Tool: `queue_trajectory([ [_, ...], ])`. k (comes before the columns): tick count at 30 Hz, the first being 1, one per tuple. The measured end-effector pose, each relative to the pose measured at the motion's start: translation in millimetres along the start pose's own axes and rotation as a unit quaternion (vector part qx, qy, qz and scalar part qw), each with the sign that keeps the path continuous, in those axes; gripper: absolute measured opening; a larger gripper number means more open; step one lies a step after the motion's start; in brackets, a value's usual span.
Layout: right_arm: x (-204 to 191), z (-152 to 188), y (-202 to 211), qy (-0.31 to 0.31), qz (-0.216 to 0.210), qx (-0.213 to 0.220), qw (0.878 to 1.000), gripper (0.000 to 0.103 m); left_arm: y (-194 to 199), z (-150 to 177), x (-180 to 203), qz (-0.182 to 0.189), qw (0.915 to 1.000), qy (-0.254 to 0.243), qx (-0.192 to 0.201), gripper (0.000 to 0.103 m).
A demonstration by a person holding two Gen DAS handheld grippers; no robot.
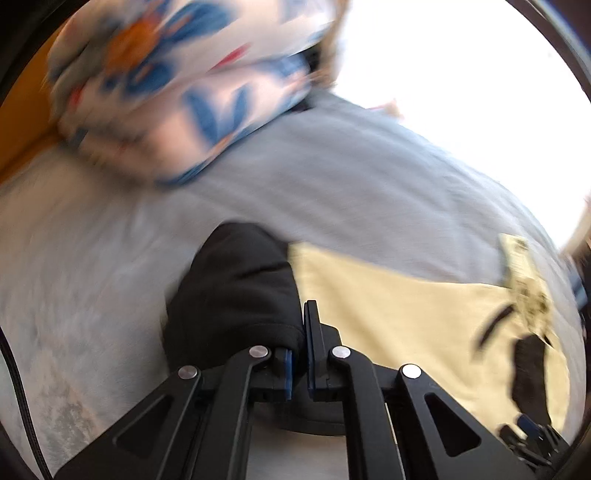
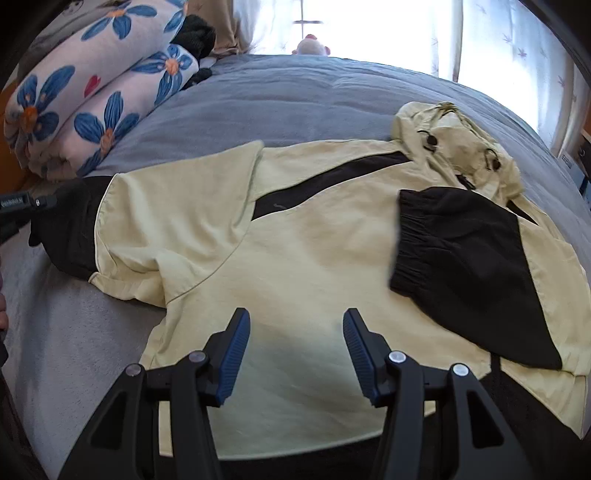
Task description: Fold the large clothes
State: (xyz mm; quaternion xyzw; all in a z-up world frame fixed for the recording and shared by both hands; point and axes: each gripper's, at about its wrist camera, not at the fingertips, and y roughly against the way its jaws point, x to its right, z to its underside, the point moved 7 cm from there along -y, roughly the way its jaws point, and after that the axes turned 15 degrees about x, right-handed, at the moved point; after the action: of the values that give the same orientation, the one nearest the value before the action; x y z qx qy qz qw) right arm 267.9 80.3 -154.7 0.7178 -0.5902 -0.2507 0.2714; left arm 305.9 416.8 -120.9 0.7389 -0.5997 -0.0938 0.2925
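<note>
A pale yellow hooded jacket (image 2: 303, 251) with black panels lies flat on the bed, hood (image 2: 454, 147) at the far right. One sleeve is folded across the body and ends in a black cuff (image 2: 461, 251). The other sleeve reaches left, with its black end (image 2: 70, 229) at the jacket's edge. In the left wrist view, my left gripper (image 1: 301, 325) is shut on that black sleeve end (image 1: 236, 288), and the fabric hides one finger. The same gripper's tip (image 2: 46, 202) shows at the left edge of the right wrist view. My right gripper (image 2: 295, 325) hangs open over the jacket's lower body, holding nothing.
The bed has a grey-blue sheet (image 2: 295, 96). Rolled bedding with blue flowers (image 2: 92, 96) lies at the far left, a dark bundle (image 2: 195, 33) behind it. A bright curtained window (image 2: 369, 22) and a small toy (image 2: 312, 46) are beyond the bed. The left wrist view is blurred.
</note>
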Motion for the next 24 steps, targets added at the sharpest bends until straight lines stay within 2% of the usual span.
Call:
queue_trajectory([
  [4,26.2,0.6,18.3,-0.026,0.002,0.007,1.000,0.053,31.5,-11.5,86.1,0.082,0.9950,-0.055,0.015,0.003],
  [6,44.5,3.2,28.5,-0.037,0.008,0.011,0.999,0.053,43.3,-3.9,133.0,0.121,0.9896,-0.077,0.010,0.003],
  [9,75.8,7.5,41.5,-0.050,0.027,0.017,0.998,0.053,57.0,25.7,200.5,0.174,0.9791,-0.104,-0.015,0.003],
  [12,111.4,15.4,50.6,-0.076,0.045,0.017,0.996,0.053,58.8,63.2,259.2,0.206,0.9696,-0.125,-0.045,0.003],
  [15,143.7,27.3,54.3,-0.105,0.058,0.010,0.993,0.053,54.7,104.8,304.4,0.225,0.9620,-0.135,-0.077,0.003],
  [18,168.6,41.1,55.8,-0.129,0.065,-0.002,0.989,0.053,41.9,147.1,327.5,0.219,0.9580,-0.146,-0.113,0.004],
  [20,180.1,47.3,56.7,-0.136,0.068,-0.007,0.988,0.053,33.2,171.2,331.8,0.213,0.9559,-0.148,-0.138,0.008],
  [21,185.0,50.3,56.7,-0.137,0.069,-0.009,0.988,0.053,29.3,180.1,331.6,0.209,0.9551,-0.149,-0.148,0.014],
  [24,192.5,55.8,56.4,-0.142,0.064,-0.013,0.988,0.053,22.7,194.7,326.1,0.203,0.9540,-0.147,-0.164,0.025],
])
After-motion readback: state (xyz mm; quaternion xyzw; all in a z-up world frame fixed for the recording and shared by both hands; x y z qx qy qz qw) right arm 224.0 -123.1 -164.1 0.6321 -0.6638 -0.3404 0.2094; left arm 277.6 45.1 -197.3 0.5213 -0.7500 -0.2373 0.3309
